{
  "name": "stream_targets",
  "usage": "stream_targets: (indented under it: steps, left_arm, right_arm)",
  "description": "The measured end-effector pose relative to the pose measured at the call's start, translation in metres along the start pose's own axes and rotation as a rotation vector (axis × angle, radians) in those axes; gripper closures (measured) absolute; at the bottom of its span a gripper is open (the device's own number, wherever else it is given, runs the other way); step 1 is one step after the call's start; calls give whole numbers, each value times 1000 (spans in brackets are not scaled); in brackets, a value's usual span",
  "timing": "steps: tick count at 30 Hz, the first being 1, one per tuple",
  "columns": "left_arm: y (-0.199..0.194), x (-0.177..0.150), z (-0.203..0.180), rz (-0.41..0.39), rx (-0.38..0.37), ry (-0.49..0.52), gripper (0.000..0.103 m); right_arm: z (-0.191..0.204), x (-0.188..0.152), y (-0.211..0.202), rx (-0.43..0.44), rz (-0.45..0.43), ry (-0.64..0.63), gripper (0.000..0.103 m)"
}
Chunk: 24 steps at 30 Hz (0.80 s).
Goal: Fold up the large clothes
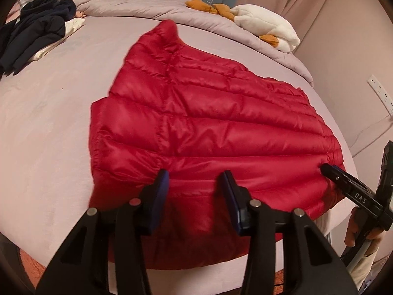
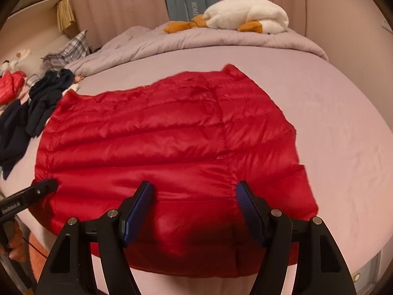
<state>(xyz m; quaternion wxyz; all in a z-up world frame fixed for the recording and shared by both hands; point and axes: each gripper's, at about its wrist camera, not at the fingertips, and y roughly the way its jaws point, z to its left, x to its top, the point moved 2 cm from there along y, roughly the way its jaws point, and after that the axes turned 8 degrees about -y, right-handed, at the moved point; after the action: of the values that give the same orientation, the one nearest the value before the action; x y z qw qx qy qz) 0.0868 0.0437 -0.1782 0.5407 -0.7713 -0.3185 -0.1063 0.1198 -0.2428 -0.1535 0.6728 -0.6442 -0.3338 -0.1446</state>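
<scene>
Right now everything hinges on how the red puffer jacket (image 1: 196, 113) lies from my two tools. It is spread flat on the lilac bed sheet (image 1: 49, 127), its long axis running away from me toward the rumpled duvet (image 1: 152, 5), collar end farthest off, hem draped over the bed's near edge.

Both grippers sit at that hem. My left gripper (image 1: 194, 184) hangs over the hem's left part, jaws parted with the red fabric showing between them; the blue pads do not seem to press on anything, though blur makes me hesitant. My right gripper (image 2: 194, 194) stands wider, over the hem's right part near the seam, likewise pinching nothing that I can make out. Each is about equally near the hem, and each shows as a black tip at the jacket's side in the other's view.

Both tools pitch steeply down at the jacket. I judge the next step to be taking the hem on both sides and carrying it toward the collar.
</scene>
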Motion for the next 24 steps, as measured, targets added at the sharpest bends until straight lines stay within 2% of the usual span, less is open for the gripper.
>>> stream_targets:
  steps: [3, 13, 18, 24]
  left_arm:
    - [0, 1, 8, 6, -8, -29, 64]
    - [-3, 0, 8, 24, 0, -30, 64]
    - [-5, -1, 9, 29, 2, -36, 64]
    - [-14, 0, 14, 14, 41, -42, 64]
  right_arm:
    - [-12, 0, 1, -38, 1, 33, 33]
    - [-31, -19, -8, -127, 26, 113, 33]
    - [-44, -25, -11, -87, 29, 165, 33]
    - [-42, -28, -17, -95, 23, 161, 33]
